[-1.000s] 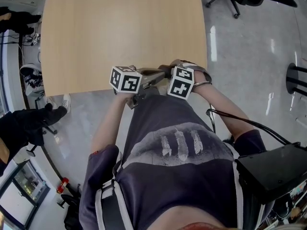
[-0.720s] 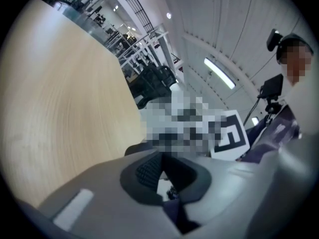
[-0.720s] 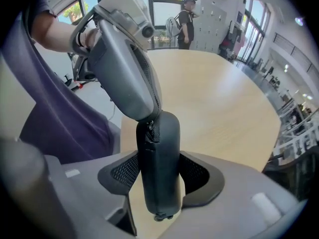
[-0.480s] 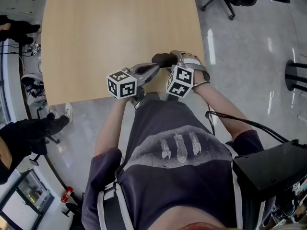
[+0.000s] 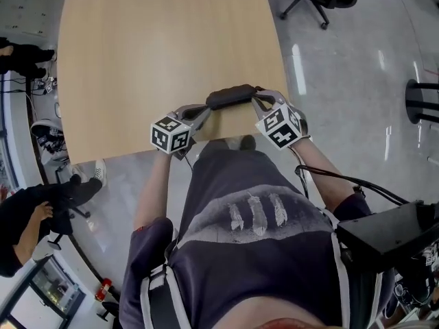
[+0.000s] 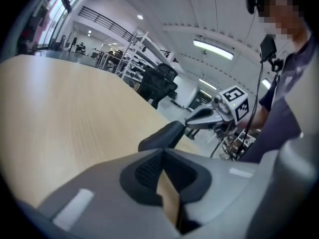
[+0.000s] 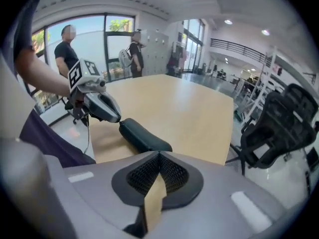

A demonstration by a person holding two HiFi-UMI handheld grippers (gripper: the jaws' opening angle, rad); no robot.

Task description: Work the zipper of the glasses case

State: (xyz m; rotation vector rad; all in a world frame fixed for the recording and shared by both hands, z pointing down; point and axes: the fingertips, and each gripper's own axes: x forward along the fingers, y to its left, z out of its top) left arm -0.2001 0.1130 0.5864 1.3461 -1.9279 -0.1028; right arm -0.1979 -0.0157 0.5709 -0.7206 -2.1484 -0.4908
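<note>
One glasses case [image 5: 232,96] sits near table [image 5: 164,46] edge.

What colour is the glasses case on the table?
The glasses case is black, plain with no pattern; the right gripper view shows it best.

Glasses case [image 5: 232,96] on table [image 5: 164,46], between two hand-held grippers [image 5: 204,110] [image 5: 257,102]
</note>
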